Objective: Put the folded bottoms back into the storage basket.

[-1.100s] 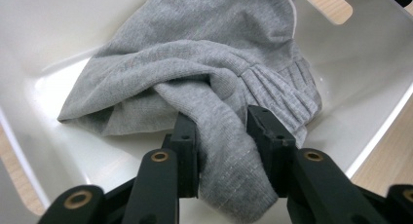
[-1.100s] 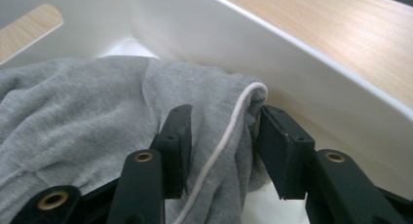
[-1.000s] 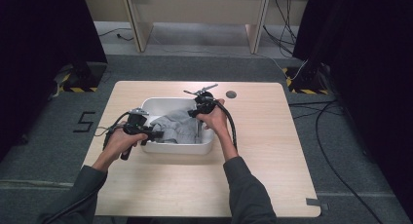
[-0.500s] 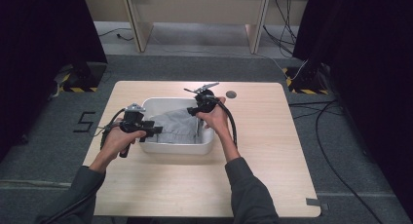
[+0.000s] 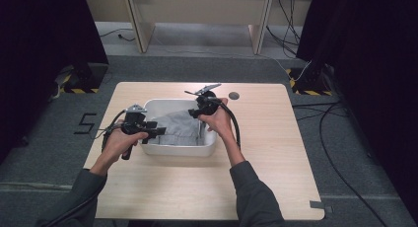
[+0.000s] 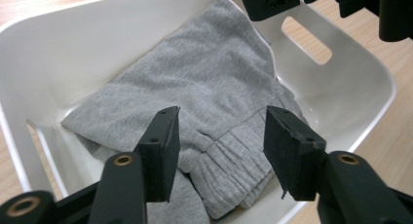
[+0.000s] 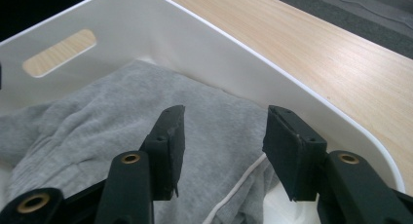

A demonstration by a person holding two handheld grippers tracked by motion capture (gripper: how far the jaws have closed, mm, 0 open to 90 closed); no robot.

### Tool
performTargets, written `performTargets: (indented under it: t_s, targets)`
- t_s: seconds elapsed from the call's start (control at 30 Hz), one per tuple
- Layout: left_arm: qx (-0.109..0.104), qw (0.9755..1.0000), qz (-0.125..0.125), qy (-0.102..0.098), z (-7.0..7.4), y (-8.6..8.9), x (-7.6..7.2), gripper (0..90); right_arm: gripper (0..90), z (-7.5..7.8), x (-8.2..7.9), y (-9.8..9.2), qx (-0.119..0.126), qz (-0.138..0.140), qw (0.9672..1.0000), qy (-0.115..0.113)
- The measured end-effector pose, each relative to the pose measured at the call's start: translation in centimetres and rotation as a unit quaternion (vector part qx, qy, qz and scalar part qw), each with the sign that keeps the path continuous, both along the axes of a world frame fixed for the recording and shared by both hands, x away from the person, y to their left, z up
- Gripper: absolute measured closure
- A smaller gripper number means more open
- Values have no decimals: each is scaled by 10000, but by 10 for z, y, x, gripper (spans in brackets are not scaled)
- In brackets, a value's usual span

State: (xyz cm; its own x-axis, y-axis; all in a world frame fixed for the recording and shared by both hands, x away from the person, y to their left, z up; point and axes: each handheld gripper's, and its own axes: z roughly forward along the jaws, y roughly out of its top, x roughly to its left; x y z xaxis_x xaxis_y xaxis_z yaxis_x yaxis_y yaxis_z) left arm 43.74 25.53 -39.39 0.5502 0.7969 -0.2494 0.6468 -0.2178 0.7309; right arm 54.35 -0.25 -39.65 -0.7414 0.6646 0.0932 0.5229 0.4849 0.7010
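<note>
While my left gripper (image 6: 219,151) hangs over the tub's near-left corner, its jaws have just been opening and stand half apart with nothing pinched; the grey garment (image 6: 195,97) lies just below and beyond them, toward twelve o'clock. My right gripper (image 7: 221,151) likewise stands part open over the same cloth, gripping nothing, a white drawstring (image 7: 238,187) running under its right pad at five o'clock. The garment is soft grey jersey, loosely folded and rumpled, with a gathered ribbed waistband nearest my left jaws. It fills the floor of the white plastic tub (image 5: 175,149), which sits mid-table (image 5: 276,182), cut-out handles in its end walls.
</note>
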Motion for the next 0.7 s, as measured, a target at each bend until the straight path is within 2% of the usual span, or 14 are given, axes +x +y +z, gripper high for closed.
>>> performTargets:
  t_s: [0.17,0.3,0.57,0.7]
  targets:
    - [-108,9999,-36,-56,7,1,-10,398,460,10,-10,-3,76,55,10000,-15]
    - [-169,9997,-168,-107,11,0,-23,371,446,15,-19,-11,92,72,9999,-45]
    - [-386,9982,-377,-249,16,-6,-49,344,424,18,-37,-33,57,60,9999,-147]
    - [-396,9977,-453,-305,13,-11,-61,341,419,18,-47,-44,96,72,9997,-208]
